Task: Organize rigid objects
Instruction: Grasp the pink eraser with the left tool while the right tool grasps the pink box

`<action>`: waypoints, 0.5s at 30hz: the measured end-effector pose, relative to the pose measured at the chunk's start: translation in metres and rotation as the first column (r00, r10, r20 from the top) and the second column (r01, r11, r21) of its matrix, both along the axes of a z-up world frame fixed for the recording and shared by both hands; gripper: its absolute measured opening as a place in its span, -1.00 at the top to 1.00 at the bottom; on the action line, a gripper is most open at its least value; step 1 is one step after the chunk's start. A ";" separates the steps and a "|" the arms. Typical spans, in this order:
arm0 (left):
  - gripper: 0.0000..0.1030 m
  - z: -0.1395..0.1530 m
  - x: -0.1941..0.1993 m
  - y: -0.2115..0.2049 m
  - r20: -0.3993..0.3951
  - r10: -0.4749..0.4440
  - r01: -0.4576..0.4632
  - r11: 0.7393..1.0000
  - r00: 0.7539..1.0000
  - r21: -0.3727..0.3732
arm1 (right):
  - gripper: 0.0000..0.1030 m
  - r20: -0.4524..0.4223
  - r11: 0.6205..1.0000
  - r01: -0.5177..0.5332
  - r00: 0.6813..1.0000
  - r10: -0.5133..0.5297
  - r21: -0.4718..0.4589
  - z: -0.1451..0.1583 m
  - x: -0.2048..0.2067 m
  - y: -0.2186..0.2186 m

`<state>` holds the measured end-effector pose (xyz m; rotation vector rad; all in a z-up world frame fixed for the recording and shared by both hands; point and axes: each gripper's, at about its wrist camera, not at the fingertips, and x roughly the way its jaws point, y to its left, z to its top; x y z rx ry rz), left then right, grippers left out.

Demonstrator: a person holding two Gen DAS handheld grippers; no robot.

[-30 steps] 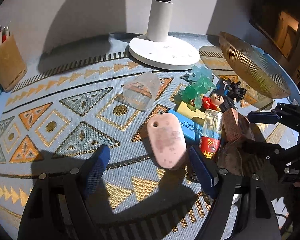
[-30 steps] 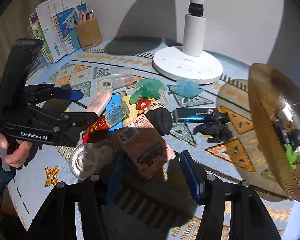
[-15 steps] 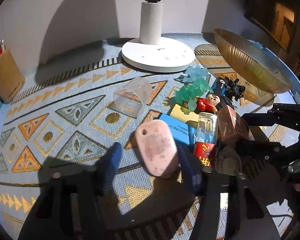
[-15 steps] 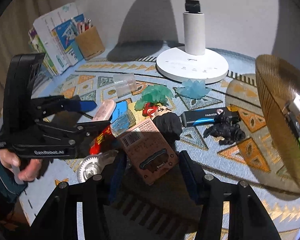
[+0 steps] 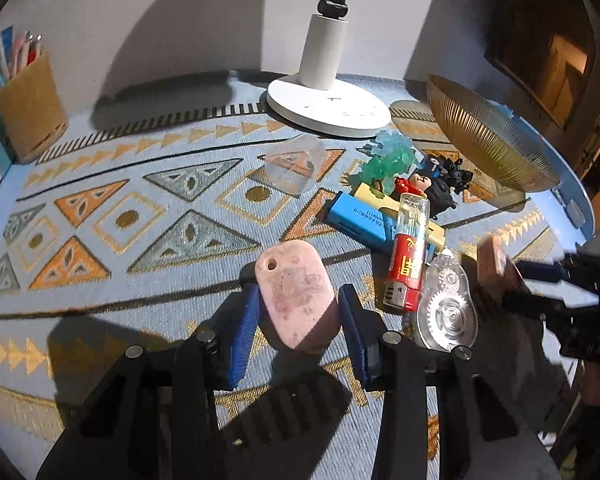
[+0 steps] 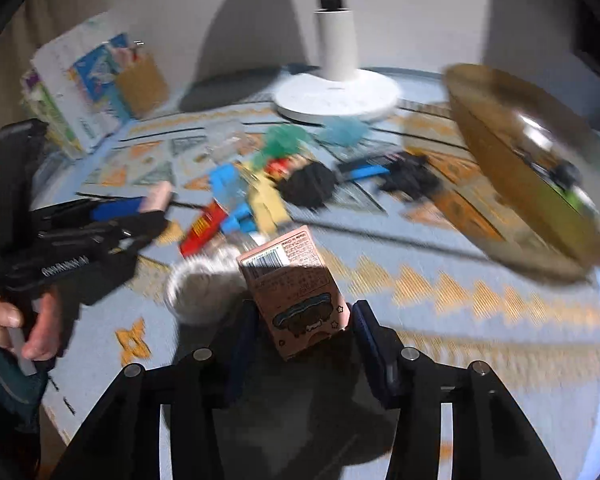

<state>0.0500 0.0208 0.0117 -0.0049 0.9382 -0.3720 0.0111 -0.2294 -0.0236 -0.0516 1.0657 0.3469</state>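
we see a patterned mat (image 5: 140, 208); our left gripper (image 5: 298, 316) clamps a pink case (image 5: 298, 296), the right gripper (image 6: 300, 336) a box (image 6: 296, 292), bowl (image 6: 520, 160) contents probably blurred.

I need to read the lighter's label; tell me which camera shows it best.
Left wrist view: the red lighter lies sharp, whole and well lit. In the right wrist view it is only a blurred red streak.
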 end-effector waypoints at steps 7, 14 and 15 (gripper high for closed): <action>0.28 0.000 -0.001 -0.003 0.011 -0.022 0.022 1.000 1.000 -0.005 | -0.01 -0.038 0.993 0.044 0.998 -0.040 0.113 0.002 -0.024 -0.016; 0.25 -0.004 0.000 -0.006 -0.016 -0.049 0.049 0.999 0.999 0.003 | -0.27 -0.019 0.997 -0.060 0.998 0.060 0.041 -0.007 -0.013 -0.006; 0.16 -0.004 0.000 -0.006 -0.018 -0.049 0.049 0.999 0.999 0.003 | -0.27 -0.003 0.997 -0.071 0.997 0.071 0.031 -0.007 -0.011 -0.004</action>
